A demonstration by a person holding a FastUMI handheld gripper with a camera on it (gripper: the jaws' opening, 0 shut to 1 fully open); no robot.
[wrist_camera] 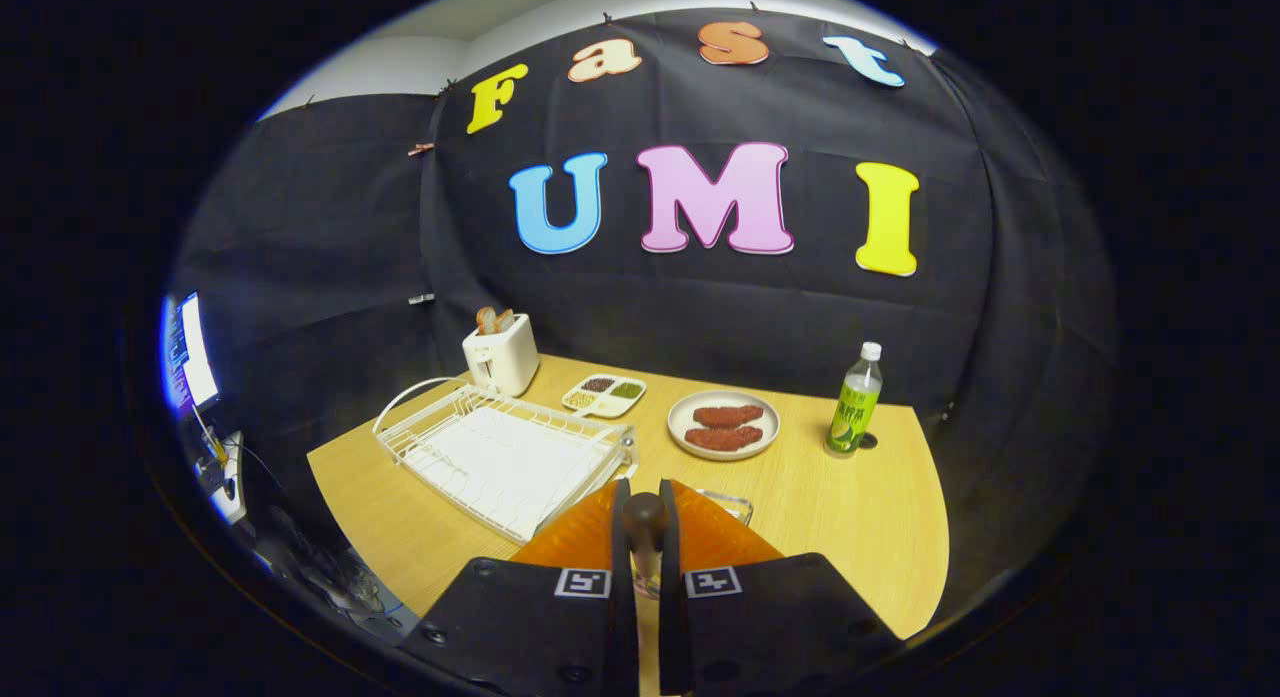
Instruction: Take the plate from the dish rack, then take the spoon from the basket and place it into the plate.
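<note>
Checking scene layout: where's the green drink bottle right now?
In the gripper view, the clear green-labelled plastic bottle stands upright at the table's far right, just right of the round plate holding two brown patties, well beyond the tongs.

We see a light wooden table (850,507) carrying a white dish rack (500,452), a toaster (500,355), and a divided condiment tray (604,394). A plate of meat patties (723,425) and a green bottle (855,402) also stand on it.

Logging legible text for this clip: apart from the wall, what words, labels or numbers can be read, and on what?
Bottle label: too small to read.
Toaster front: blurred.
Gripper, fingers shut on the spoon: square markers, no words.
</note>
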